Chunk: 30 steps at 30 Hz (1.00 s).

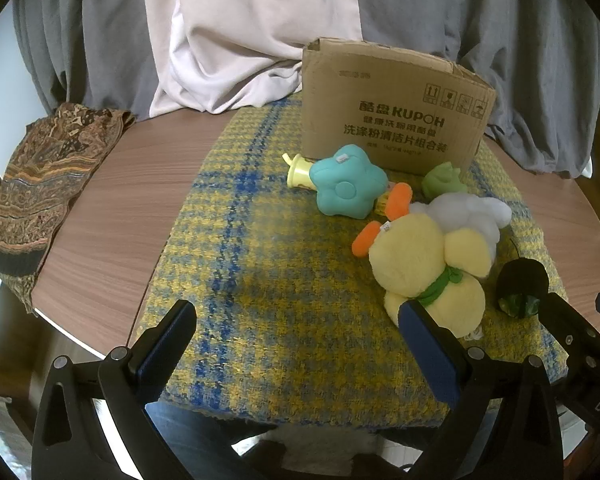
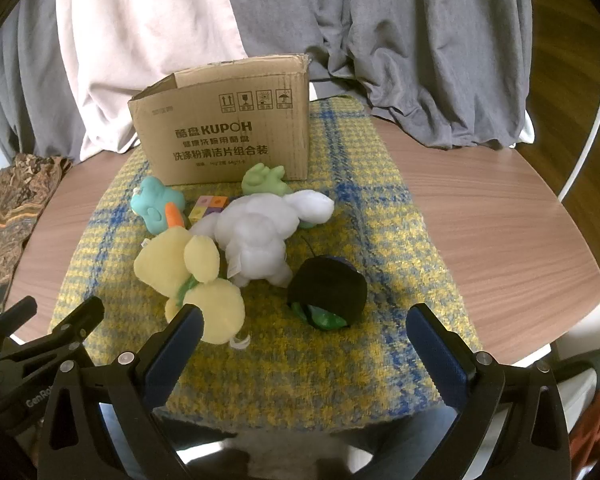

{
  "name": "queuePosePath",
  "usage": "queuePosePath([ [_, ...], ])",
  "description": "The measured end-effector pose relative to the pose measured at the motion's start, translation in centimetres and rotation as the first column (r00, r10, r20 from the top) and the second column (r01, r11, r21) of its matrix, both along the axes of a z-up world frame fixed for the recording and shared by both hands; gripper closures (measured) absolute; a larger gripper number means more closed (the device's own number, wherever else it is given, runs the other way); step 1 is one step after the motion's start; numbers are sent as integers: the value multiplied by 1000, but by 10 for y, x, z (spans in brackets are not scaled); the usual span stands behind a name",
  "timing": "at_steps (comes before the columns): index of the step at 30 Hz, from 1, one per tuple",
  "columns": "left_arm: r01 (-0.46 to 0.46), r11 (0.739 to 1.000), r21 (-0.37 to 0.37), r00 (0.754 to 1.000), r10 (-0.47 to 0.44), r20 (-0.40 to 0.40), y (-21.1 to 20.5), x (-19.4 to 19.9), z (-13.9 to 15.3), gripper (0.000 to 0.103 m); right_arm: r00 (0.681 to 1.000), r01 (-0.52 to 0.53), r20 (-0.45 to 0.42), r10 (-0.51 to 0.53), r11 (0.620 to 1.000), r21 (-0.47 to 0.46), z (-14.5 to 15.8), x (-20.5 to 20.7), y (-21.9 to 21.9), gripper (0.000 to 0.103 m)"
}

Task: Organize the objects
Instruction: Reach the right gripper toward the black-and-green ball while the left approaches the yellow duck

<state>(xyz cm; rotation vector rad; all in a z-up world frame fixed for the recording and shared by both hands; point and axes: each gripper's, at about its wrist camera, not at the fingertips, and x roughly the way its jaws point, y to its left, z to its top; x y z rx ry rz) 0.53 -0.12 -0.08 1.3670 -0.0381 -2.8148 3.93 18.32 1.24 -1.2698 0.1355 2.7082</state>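
Far left I see a patterned brown cloth [image 1: 40, 196] draped over the edge of the round wooden table [image 1: 112, 216], well apart from everything else. My left gripper [image 1: 300, 334] hangs with jaws spread wide, nothing between the pads, only bare yellow-and-blue plaid mat [image 1: 260, 264] under it. Moving right on the mat: a yellow plastic toy [image 1: 298, 172] lying on its side, touching a teal star-shaped plush [image 1: 346, 184] that leans over it. Behind both stands the cardboard box [image 1: 392, 120], top flaps open, contents not visible from here. A small multicoloured cube [image 2: 210, 206] sits between the teal plush and the white plush. Next, the yellow duck plush [image 1: 424, 264] with orange feet and green neck ribbon, lying down and pressed against the white plush [image 2: 260, 232]. A green hand-shaped toy [image 2: 264, 180] rests just in front of the box, touching the white plush. Right of those, a black round thing with a green part underneath [image 2: 328, 296], can't tell what it is. My right gripper [image 2: 304, 330] is also released, jaws wide, the black thing just ahead of the gap, no contact. Grey and pale fabric [image 2: 400, 40] hangs behind the table
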Motion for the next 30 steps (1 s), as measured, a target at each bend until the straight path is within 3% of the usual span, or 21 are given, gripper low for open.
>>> queuePosePath([
  [30,26,1000,12,1000,-26,-5,6,-3,-6,0,1000,8,9,-8,1000,6,-4,1,2,1],
])
